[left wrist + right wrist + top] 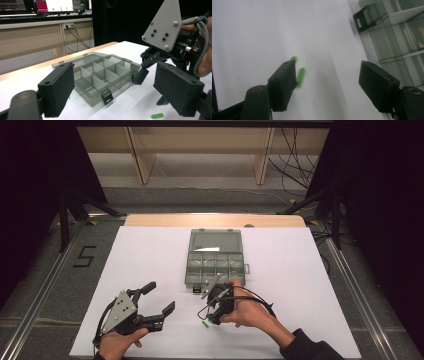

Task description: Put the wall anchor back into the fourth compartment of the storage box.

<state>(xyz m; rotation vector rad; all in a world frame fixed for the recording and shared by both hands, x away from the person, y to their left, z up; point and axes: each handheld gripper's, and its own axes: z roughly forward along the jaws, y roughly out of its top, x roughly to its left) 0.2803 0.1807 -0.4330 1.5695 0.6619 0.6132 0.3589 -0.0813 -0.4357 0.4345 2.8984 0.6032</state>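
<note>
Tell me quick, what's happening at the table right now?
Right gripper open, jaws down over small green pieces. Left gripper open, empty. Compartment box lid open. Nothing in the way.

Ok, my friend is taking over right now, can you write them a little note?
Left gripper: open, holds nothing, left of the work.
Right gripper: open, pointing down over the white sheet, nothing between its jaws.
Green pieces: two small ones on the sheet beside one of its jaws, just in front of the box.
Compartment box: lid open, latches undone.
Done: box opened.
Left: probably pick up the green pieces and put them in a compartment.
</note>
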